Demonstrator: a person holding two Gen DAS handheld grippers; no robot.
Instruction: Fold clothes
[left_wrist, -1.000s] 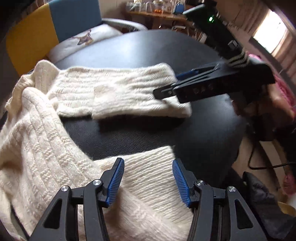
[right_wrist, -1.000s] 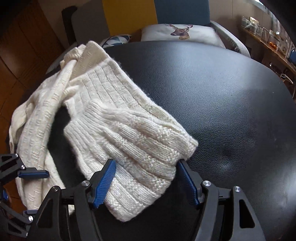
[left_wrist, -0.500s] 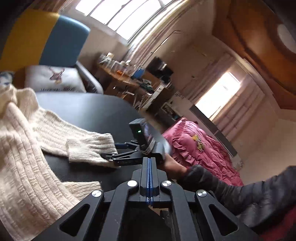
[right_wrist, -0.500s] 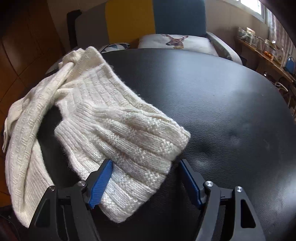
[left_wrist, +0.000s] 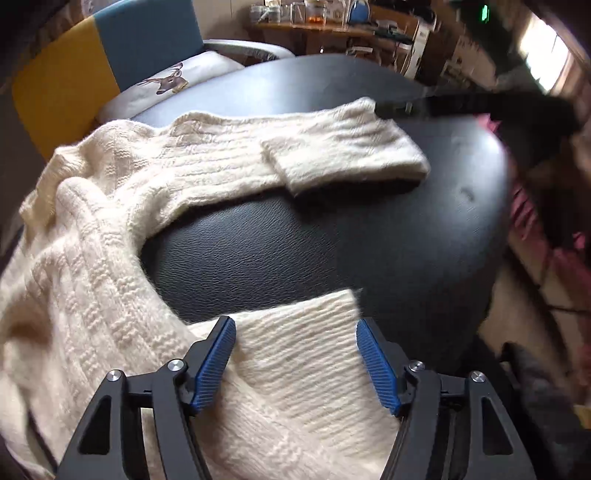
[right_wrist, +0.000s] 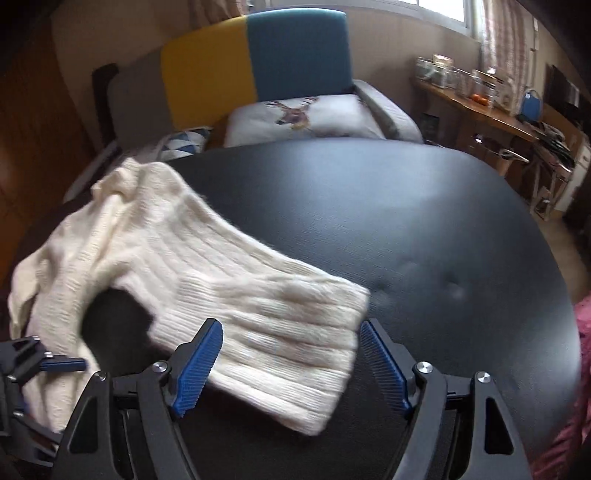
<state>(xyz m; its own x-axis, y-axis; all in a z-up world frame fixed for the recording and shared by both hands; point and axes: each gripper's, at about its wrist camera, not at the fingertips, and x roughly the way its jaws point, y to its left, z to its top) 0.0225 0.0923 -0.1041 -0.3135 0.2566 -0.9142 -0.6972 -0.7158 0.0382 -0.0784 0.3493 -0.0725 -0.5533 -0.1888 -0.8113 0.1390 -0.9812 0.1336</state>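
Cream ribbed knit sweater (left_wrist: 122, 229) spread over the left part of a round black leather-textured worktop (left_wrist: 332, 240), body bunched at the left edge, both sleeves reaching out across the dark surface. Far sleeve (left_wrist: 295, 155) lying flat, cuff end toward the right gripper (left_wrist: 402, 108), seen there only as a blurred dark bar at the cuff's far corner; touching or just beside, hard to tell. Near sleeve cuff (left_wrist: 306, 332) lying between the blue ribbed pads of the left gripper (left_wrist: 295, 354), jaws spread wide, nothing pinched.

From the right wrist: right gripper (right_wrist: 291, 362) likewise with jaws wide apart, far sleeve's cuff (right_wrist: 288, 332) lying between the pads, ungripped, its end tilted toward the lower right. Left gripper (right_wrist: 44, 363) at the lower left edge, beside the bunched knit.

Behind the worktop, a yellow and teal upholstered armchair (right_wrist: 258, 66) with a white deer-print cushion (right_wrist: 299, 118). Wooden side shelf with glass jars (right_wrist: 465, 85) further right.
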